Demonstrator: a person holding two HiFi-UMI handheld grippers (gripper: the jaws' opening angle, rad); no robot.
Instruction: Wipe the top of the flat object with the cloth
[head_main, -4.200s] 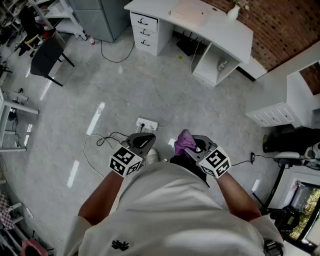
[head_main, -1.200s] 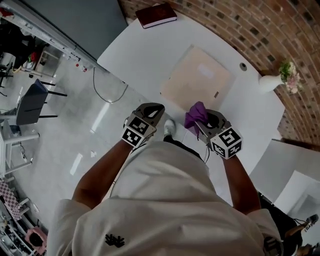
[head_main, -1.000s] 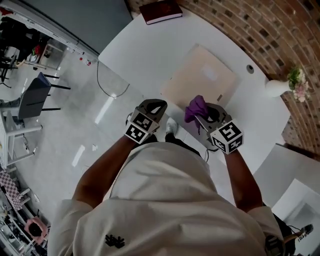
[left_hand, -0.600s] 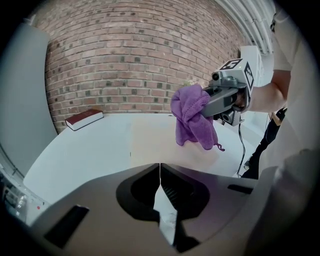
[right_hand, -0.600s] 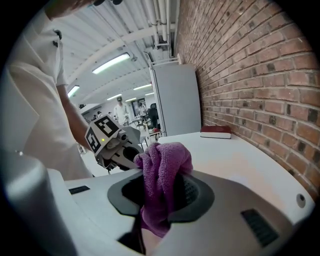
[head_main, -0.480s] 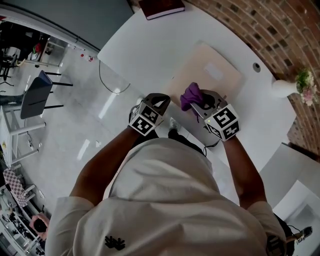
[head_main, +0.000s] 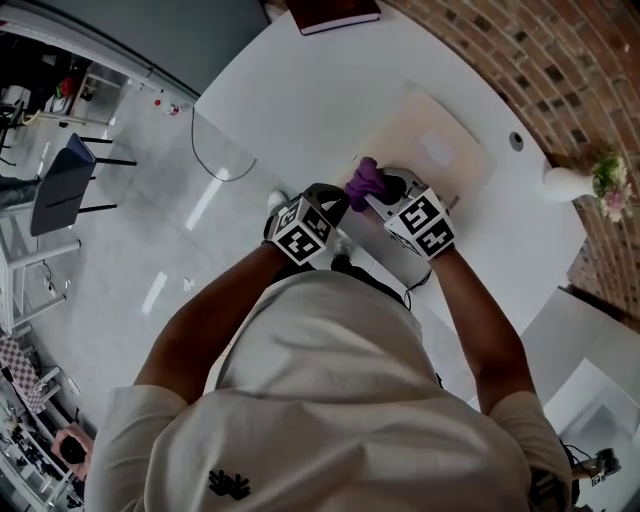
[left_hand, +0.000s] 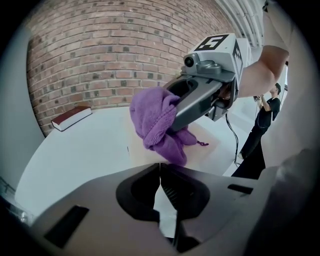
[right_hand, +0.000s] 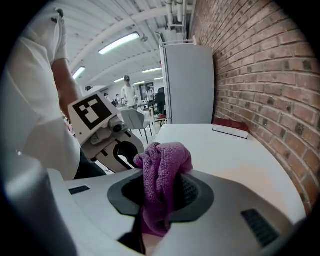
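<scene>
Both your arms are bent and reach forward from the bottom of the head view. The two grippers sit close together in the middle of the frame.

Your right gripper (head_main: 378, 190) points to the upper left and pinches the purple cloth (head_main: 362, 182) tight. The cloth bunches up out of the gripper's tip. It hangs over the near corner of the flat tan board (head_main: 435, 140), which lies on the white surface (head_main: 290, 90).

Your left gripper (head_main: 332, 200) is just beside the cloth, near the edge of the surface. It is pressed together at the tips and holds nothing.

It is hard to tell if the cloth touches the board. Your shirt (head_main: 330, 400) hides the near edge of the surface. A dark red book (head_main: 335, 12) is cut off at the top of the frame. A white vase (head_main: 562, 180) with flowers stands at the right, well apart from the board.
</scene>
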